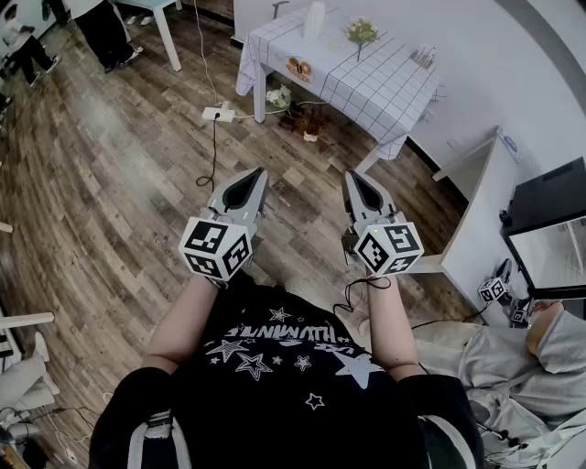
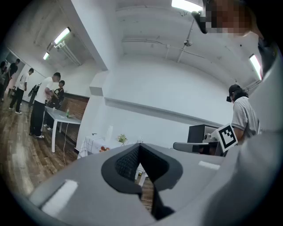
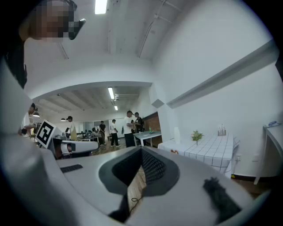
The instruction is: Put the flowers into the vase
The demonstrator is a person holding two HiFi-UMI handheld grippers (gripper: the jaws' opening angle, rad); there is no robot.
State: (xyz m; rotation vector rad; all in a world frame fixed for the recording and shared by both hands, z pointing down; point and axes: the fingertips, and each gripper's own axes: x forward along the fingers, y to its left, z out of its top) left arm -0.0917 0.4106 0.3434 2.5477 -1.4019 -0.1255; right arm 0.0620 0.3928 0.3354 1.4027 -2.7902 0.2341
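Observation:
Both grippers are held level in front of the person's chest, far from the table. The left gripper (image 1: 254, 174) (image 2: 139, 145) is shut with nothing in it. Beside it the right gripper (image 1: 355, 176) (image 3: 142, 150) is also shut and empty. Across the room stands a table with a checked cloth (image 1: 366, 82) (image 3: 212, 150) (image 2: 90, 143). On it are a small bunch of green and yellow flowers (image 1: 362, 32) (image 3: 196, 136) (image 2: 122, 139) and a tall white vase (image 1: 314, 18) (image 3: 177, 133). More flowers (image 1: 279, 96) lie on the floor under the table.
A plate with orange items (image 1: 298, 69) sits on the cloth. A power strip (image 1: 218, 114) with its cable lies on the wood floor before the table. A white desk (image 1: 476, 220) with a black box stands at right; a person in grey (image 1: 513, 366) sits beside it. Several people stand at the far left.

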